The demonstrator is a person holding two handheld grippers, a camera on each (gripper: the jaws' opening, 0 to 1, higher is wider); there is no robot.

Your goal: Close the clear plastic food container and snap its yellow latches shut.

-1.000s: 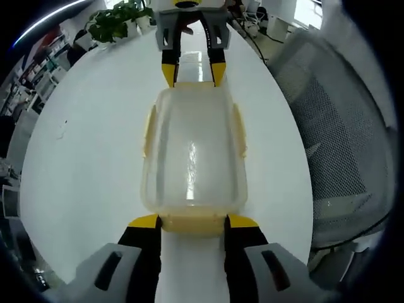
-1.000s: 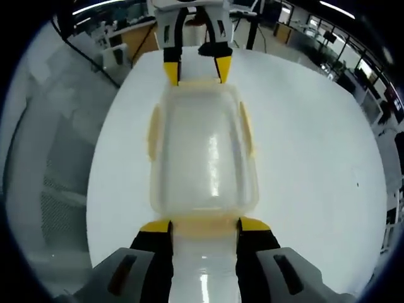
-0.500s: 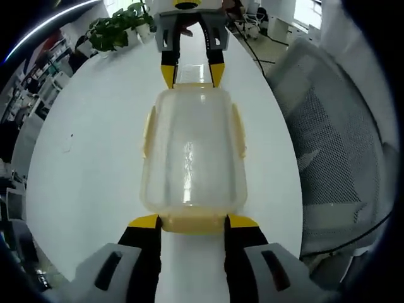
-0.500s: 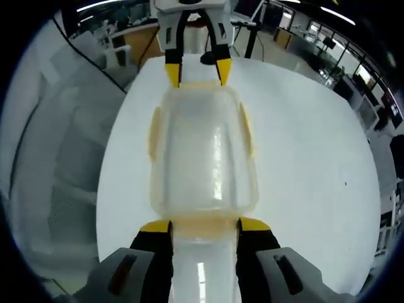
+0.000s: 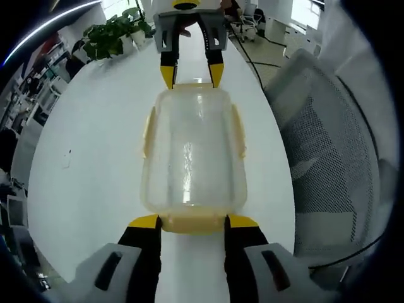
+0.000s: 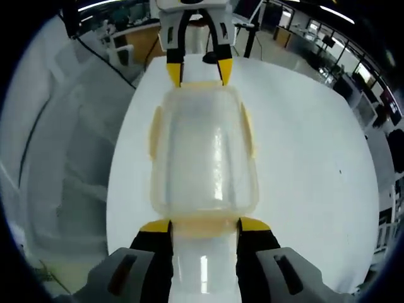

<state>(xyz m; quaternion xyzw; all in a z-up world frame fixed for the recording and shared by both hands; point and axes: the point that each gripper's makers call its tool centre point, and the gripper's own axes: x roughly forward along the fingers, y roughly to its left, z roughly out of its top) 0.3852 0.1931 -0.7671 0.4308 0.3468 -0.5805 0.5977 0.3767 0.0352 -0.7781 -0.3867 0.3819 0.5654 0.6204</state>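
Note:
The clear plastic container [image 5: 192, 151] with its lid on lies lengthwise between my two grippers over the white table [image 5: 95, 139]. Yellow latches [image 5: 149, 129] run along its long sides, flat against the walls. In the left gripper view my left gripper [image 5: 193, 222] grips the near end, its jaws either side of the yellow end latch [image 5: 192, 225]. My right gripper [image 5: 192, 74] holds the far end. In the right gripper view the container [image 6: 203, 151] runs from my right gripper [image 6: 204, 225] to the left gripper [image 6: 198, 71] at the far end.
A grey mesh office chair [image 5: 328, 145] stands close to the table edge, on the left [image 6: 63, 151] in the right gripper view. A potted plant [image 5: 110, 35] sits past the table's far end. Desks and chairs [image 6: 303, 38] fill the room behind.
The container stays fixed between both grippers while the table and chair slide behind it; more chair and floor now show, so both hands have moved together with it.

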